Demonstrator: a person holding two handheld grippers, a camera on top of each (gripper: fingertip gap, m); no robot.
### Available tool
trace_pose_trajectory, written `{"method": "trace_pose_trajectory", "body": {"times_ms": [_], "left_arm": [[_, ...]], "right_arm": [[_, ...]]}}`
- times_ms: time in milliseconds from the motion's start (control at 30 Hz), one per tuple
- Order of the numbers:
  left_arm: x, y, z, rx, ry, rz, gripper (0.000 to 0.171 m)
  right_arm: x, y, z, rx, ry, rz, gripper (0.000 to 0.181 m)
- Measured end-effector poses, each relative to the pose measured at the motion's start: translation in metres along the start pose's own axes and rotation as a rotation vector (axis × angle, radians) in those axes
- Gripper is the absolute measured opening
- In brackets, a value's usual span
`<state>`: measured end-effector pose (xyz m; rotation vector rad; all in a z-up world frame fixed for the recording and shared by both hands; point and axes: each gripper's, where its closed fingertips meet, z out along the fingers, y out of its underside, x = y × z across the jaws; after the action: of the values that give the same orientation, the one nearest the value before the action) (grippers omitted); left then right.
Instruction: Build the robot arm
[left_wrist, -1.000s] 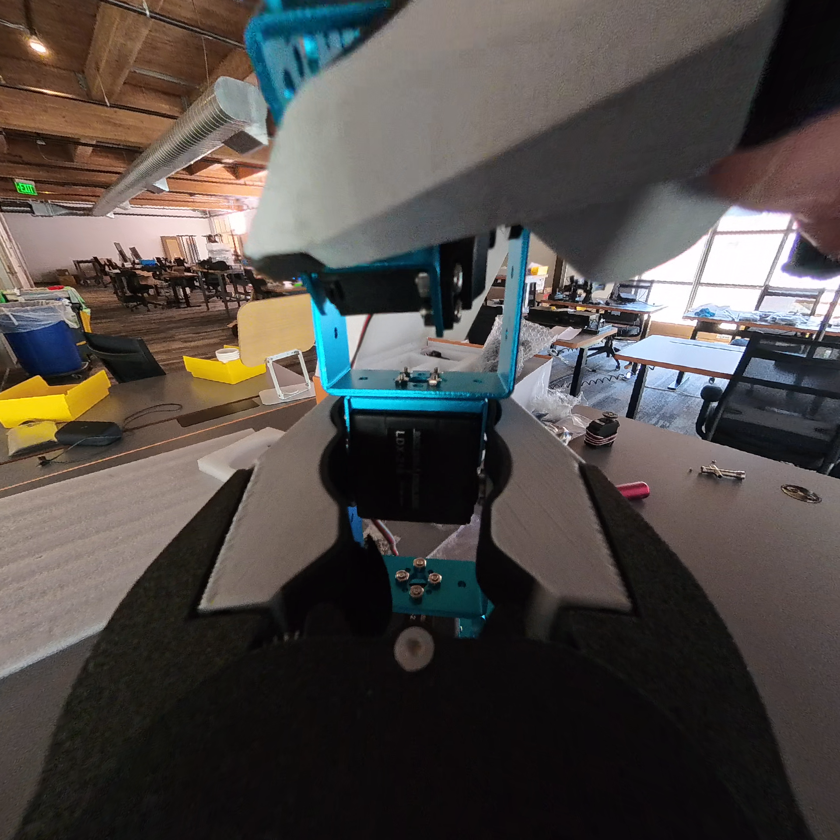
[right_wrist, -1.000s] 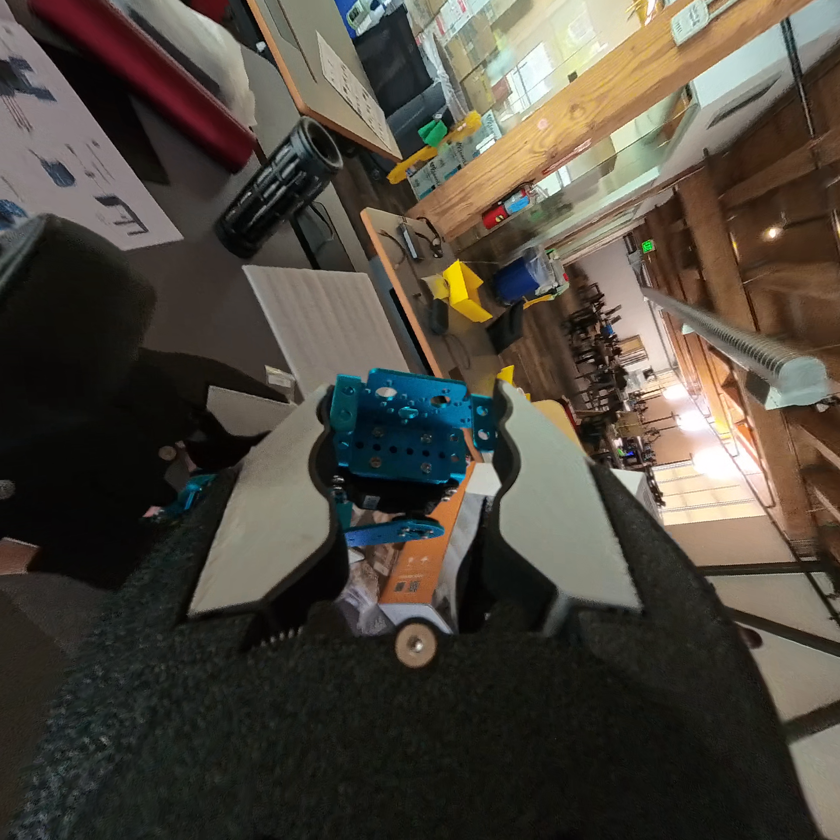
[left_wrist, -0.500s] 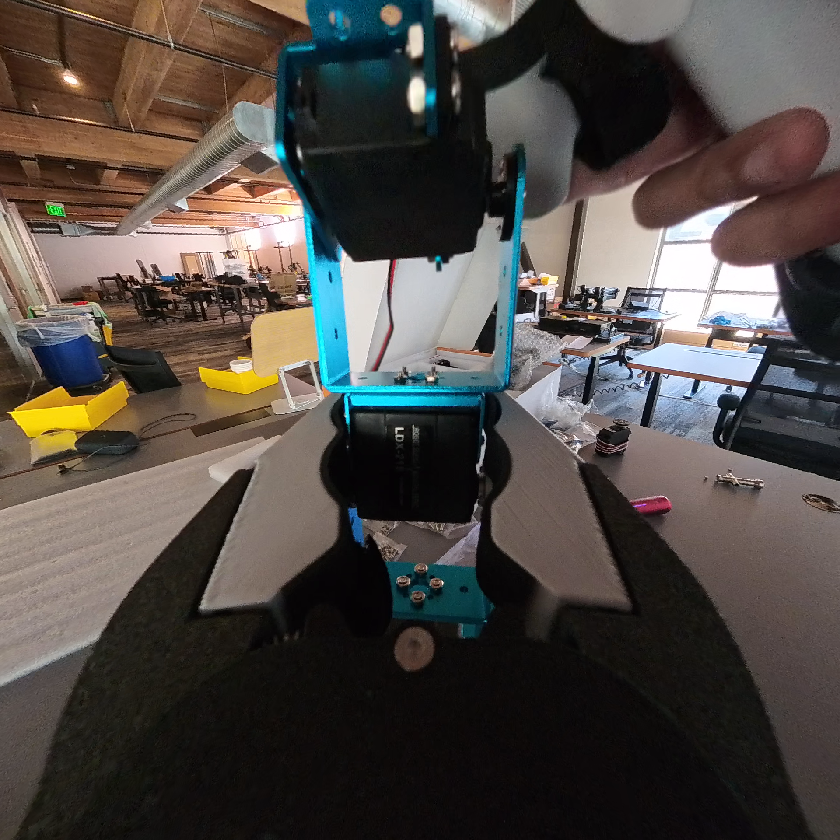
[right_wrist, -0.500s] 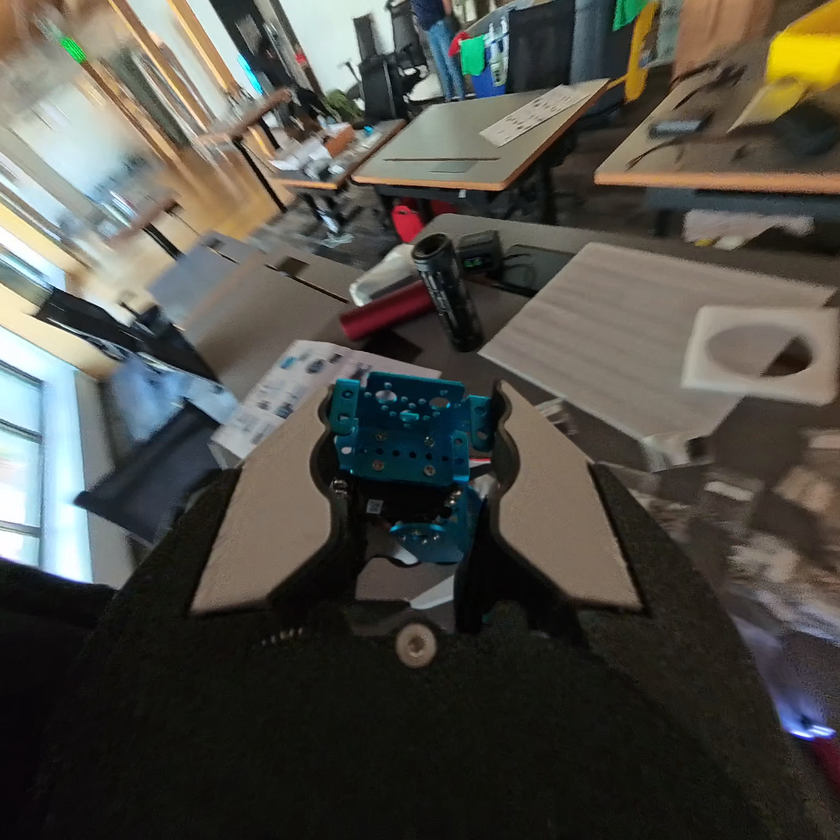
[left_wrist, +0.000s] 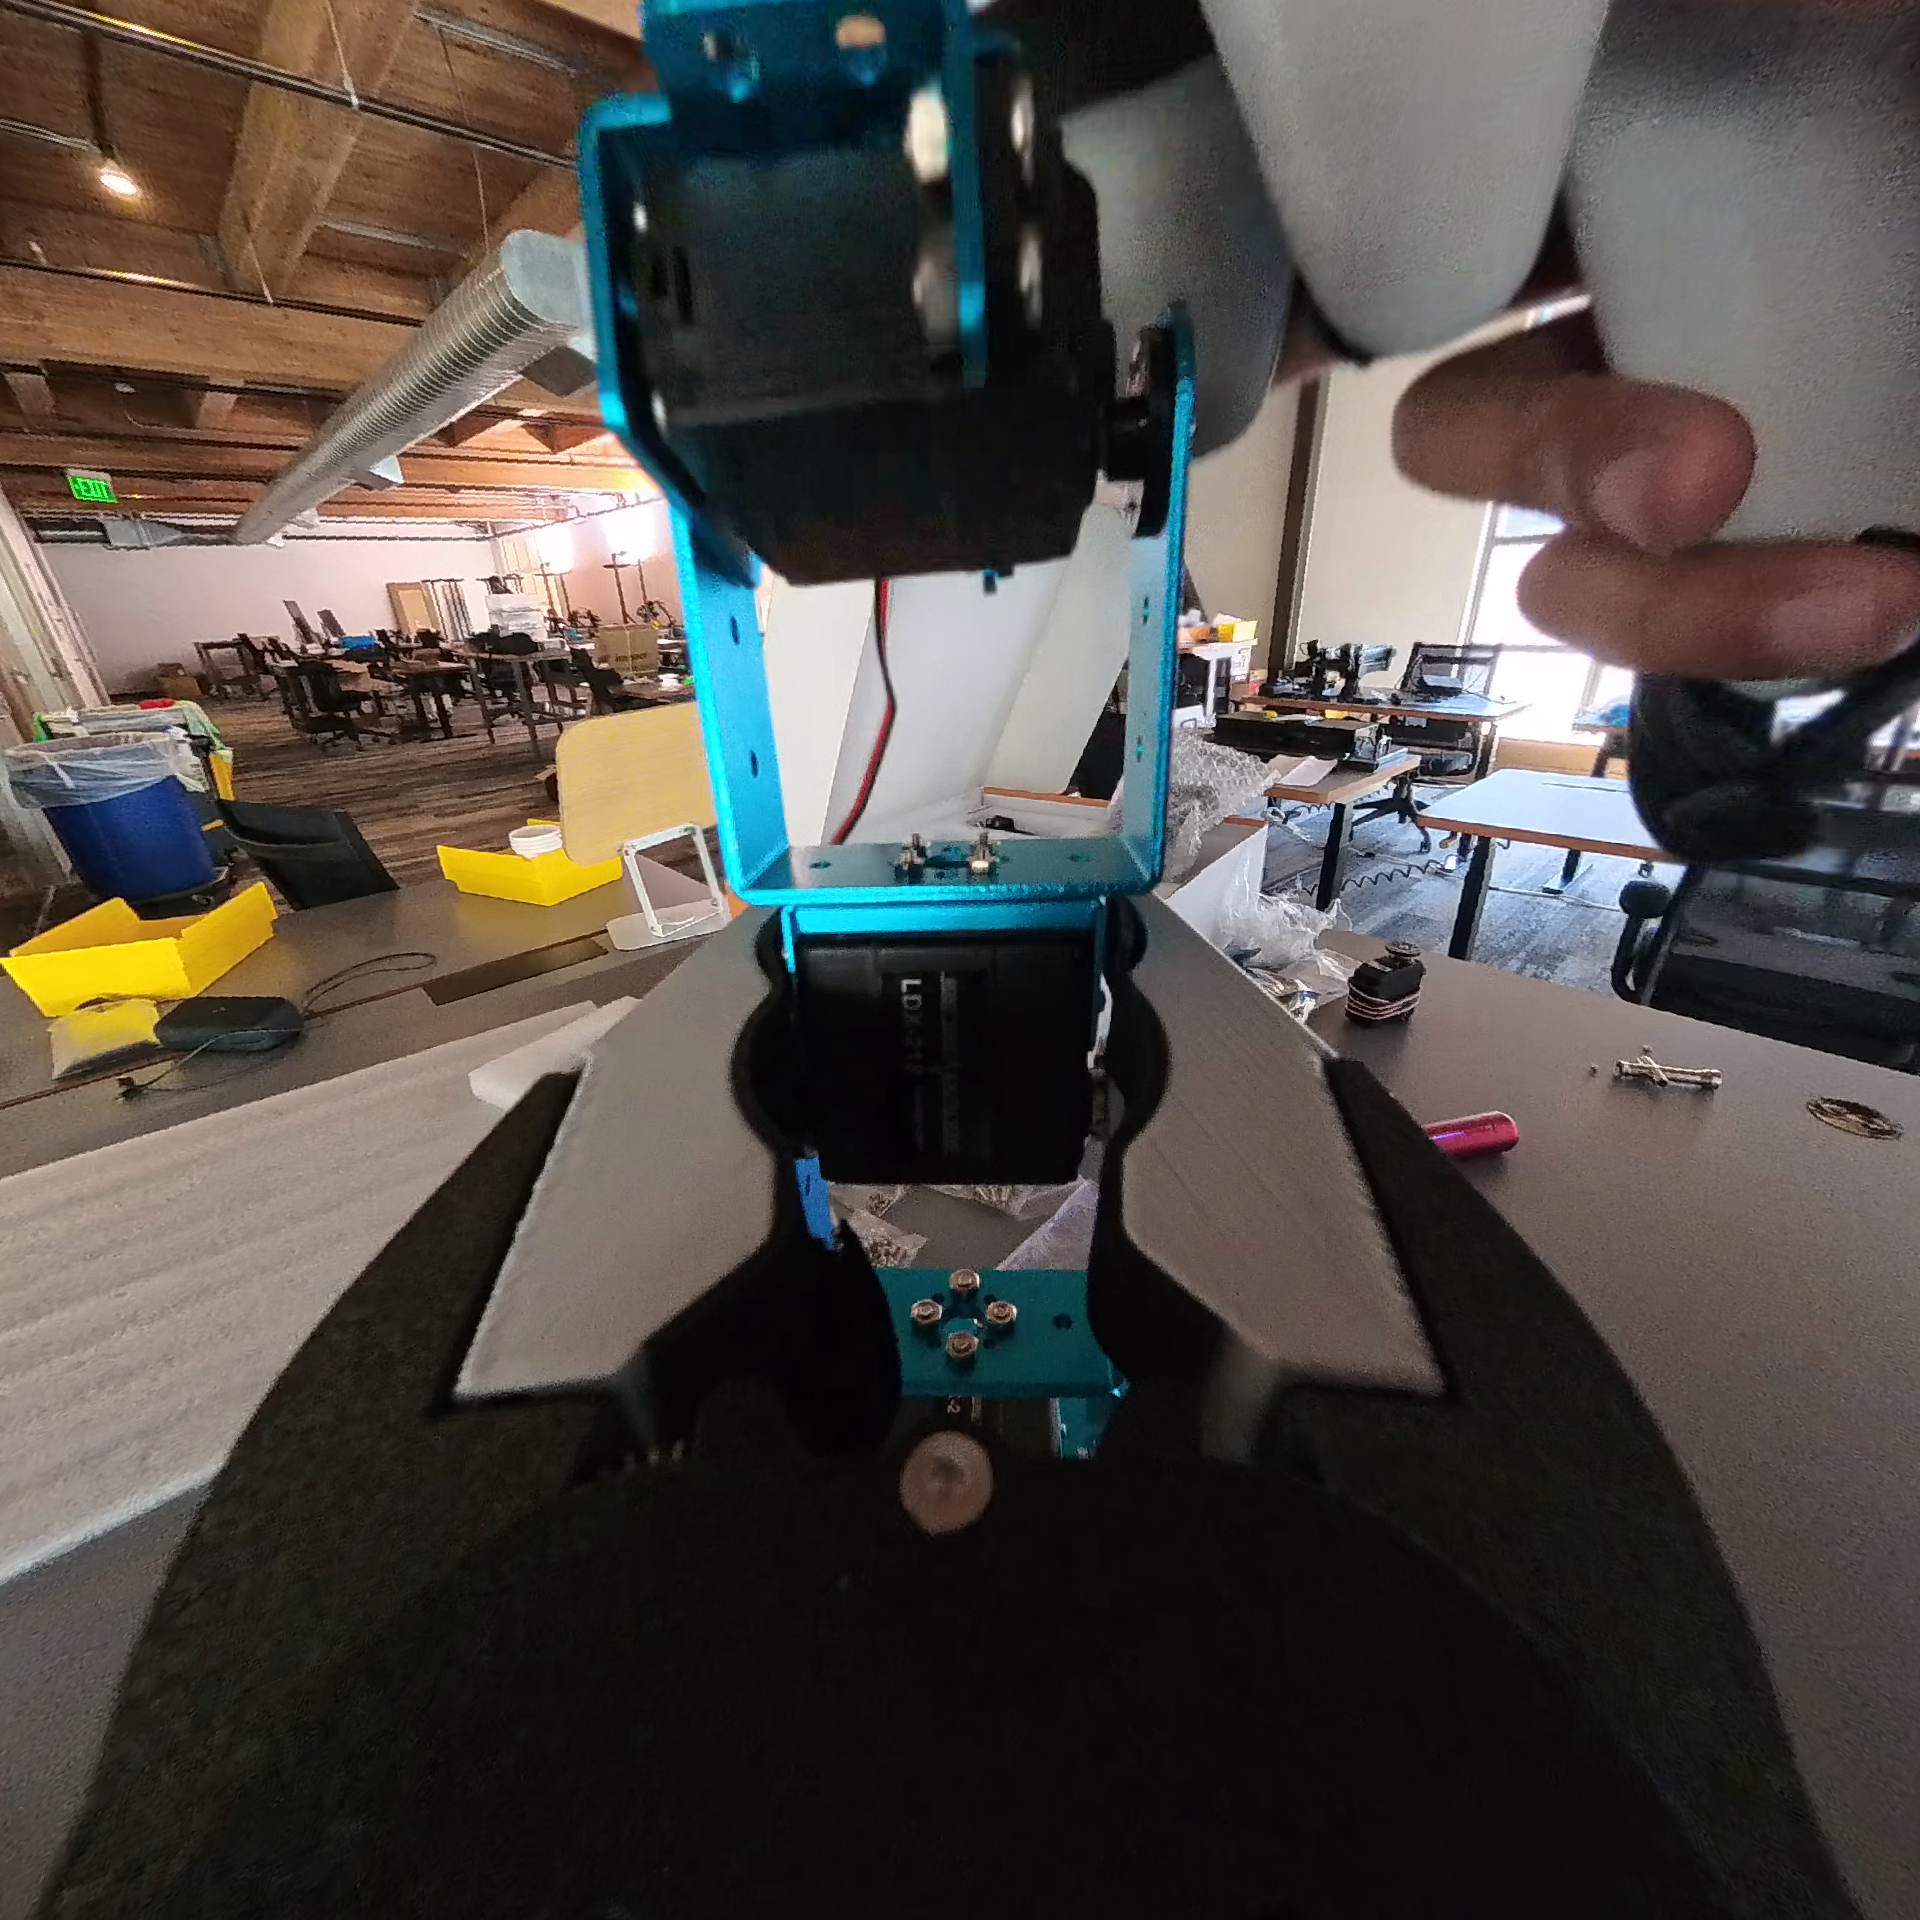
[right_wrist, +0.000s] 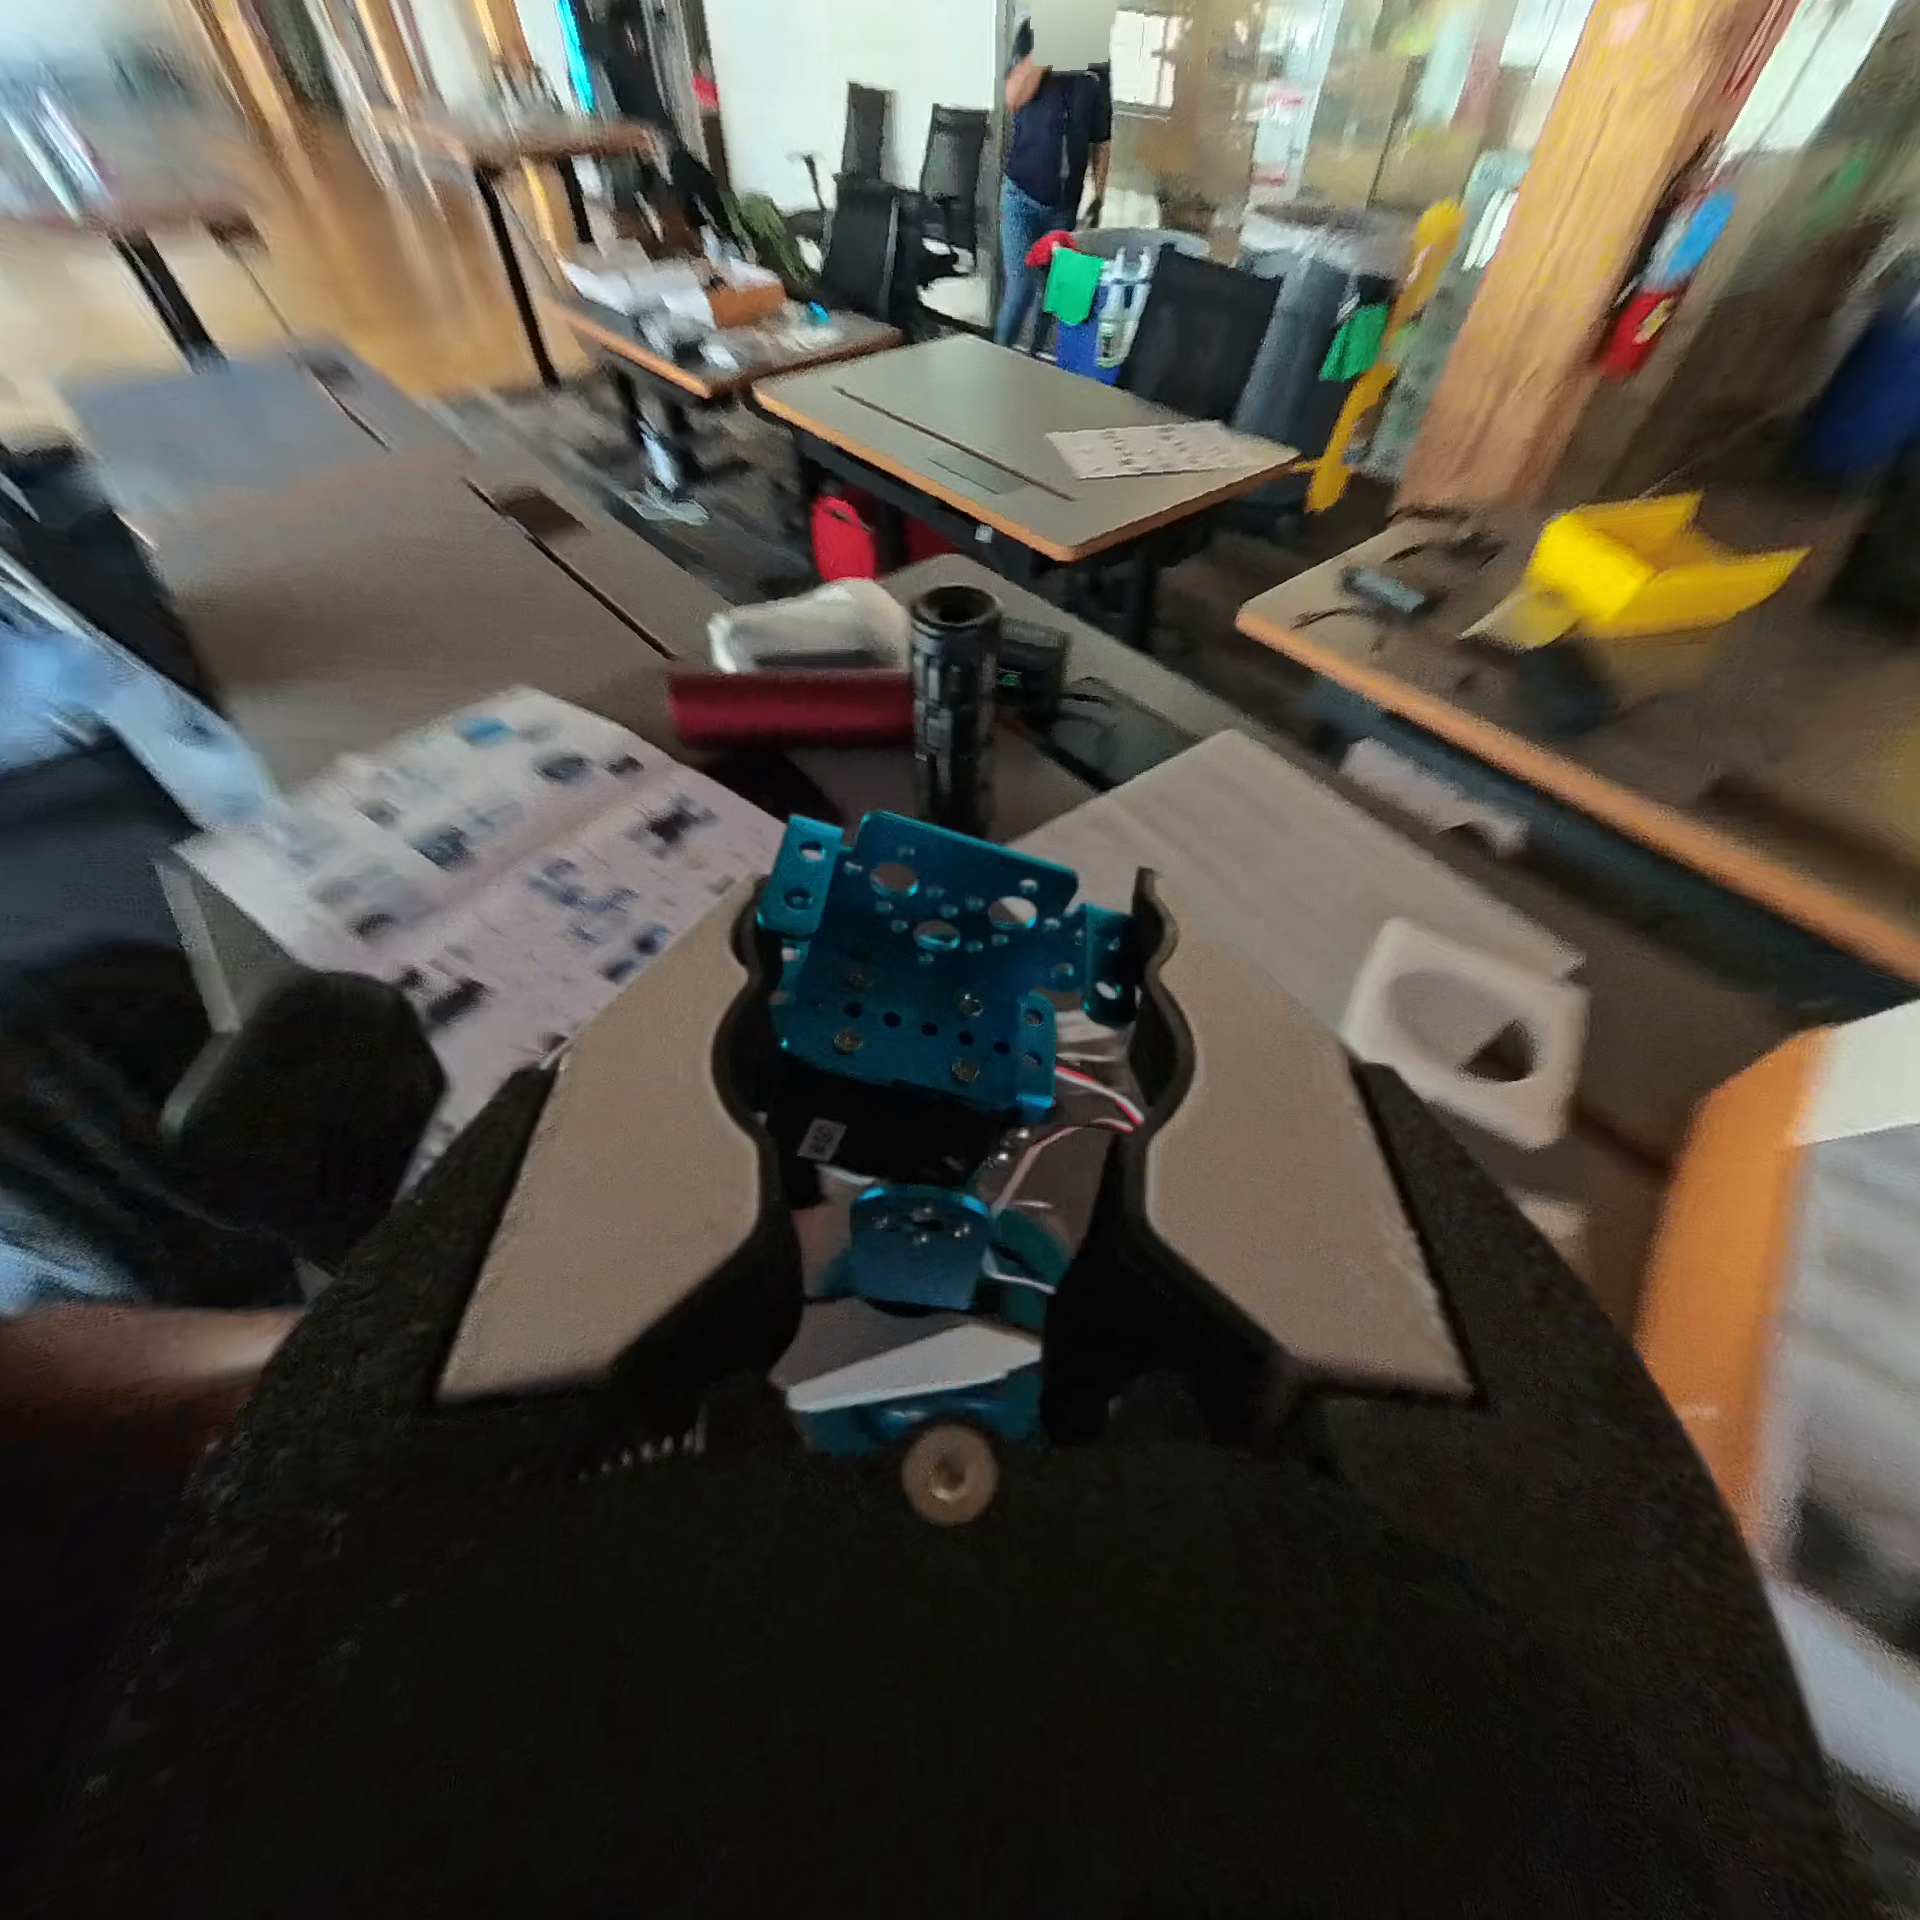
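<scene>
The left tongs (left_wrist: 940, 1049) are clamped on the lower black motor (left_wrist: 940, 1060) of a blue bracket arm (left_wrist: 935, 717); the right tongs (right_wrist: 940, 1029) grip the perforated blue plate (right_wrist: 914, 977) on its upper end. The arm hangs between them above the grey desk (left_wrist: 1558, 1299). Two motors show, upper one (left_wrist: 873, 353) included; nearby lie one spare motor (left_wrist: 1387, 987), one red tube (left_wrist: 1470, 1132), two yellow trays (left_wrist: 135, 951)

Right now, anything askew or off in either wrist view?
Mostly tidy grips. The left gripper is clamped on the black servo; the right gripper holds the blue perforated bracket, which sits tilted between the fingers. Loose small hardware lies scattered on the grey table. No damage shows.
</scene>
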<state>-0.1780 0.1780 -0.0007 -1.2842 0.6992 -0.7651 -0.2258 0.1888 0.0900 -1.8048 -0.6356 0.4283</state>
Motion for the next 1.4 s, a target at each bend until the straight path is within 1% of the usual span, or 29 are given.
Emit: {"method": "trace_pose_trajectory", "body": {"times_ms": [100,167,233,300,367,467,533,667,867,1033,1167,1233,1267,1300,1367,1400], "left_arm": [[0.001,0.000,0.001,0.002,0.012,-0.001,0.057],[0.002,0.000,0.001,0.004,0.018,-0.002,0.057],[0.002,0.000,0.001,0.006,0.023,-0.002,0.057],[0.002,-0.001,0.001,0.010,0.027,-0.002,0.056],[0.003,-0.001,0.001,0.013,0.030,-0.003,0.056],[0.003,-0.001,0.000,0.023,0.032,-0.002,0.056],[0.003,-0.001,0.000,0.023,0.032,-0.002,0.056],[0.003,-0.002,-0.002,0.028,0.030,-0.004,0.056],[0.003,-0.001,-0.001,0.020,0.038,-0.005,0.056],[0.003,-0.001,0.000,0.023,0.044,-0.009,0.056],[0.004,0.000,-0.003,0.007,0.043,-0.024,0.056],[0.004,0.001,-0.006,-0.016,0.045,-0.028,0.056],[0.003,0.001,-0.009,-0.023,0.035,-0.018,0.057],[0.000,0.000,-0.012,-0.024,0.016,-0.015,0.064],[-0.003,-0.002,-0.020,-0.032,0.003,-0.032,0.071],[-0.005,-0.002,-0.025,-0.046,-0.005,-0.036,0.073]], "right_arm": [[-0.008,0.002,0.000,-0.054,0.121,-0.326,0.067],[-0.010,0.004,0.001,-0.102,0.185,-0.451,0.068],[-0.011,0.006,0.001,-0.133,0.214,-0.483,0.068],[-0.008,0.005,0.000,-0.142,0.215,-0.420,0.068],[-0.005,0.004,-0.001,-0.129,0.190,-0.291,0.067],[0.000,0.002,-0.002,-0.093,0.099,-0.050,0.067],[0.001,0.002,-0.003,-0.072,0.061,0.037,0.066],[-0.001,0.001,-0.002,-0.051,0.067,-0.003,0.067],[-0.005,0.002,-0.001,-0.079,0.145,-0.208,0.068],[-0.004,0.003,-0.002,-0.097,0.154,-0.221,0.068],[-0.010,-0.001,-0.005,-0.062,0.116,-0.216,0.070],[-0.015,-0.010,-0.018,0.006,0.068,-0.178,0.076],[-0.018,-0.013,-0.028,0.040,0.031,-0.158,0.076],[-0.017,-0.014,-0.039,0.068,0.010,-0.133,0.075],[-0.006,-0.010,-0.060,0.110,-0.020,-0.074,0.071],[0.003,-0.002,-0.068,0.116,-0.032,-0.032,0.070]]}}
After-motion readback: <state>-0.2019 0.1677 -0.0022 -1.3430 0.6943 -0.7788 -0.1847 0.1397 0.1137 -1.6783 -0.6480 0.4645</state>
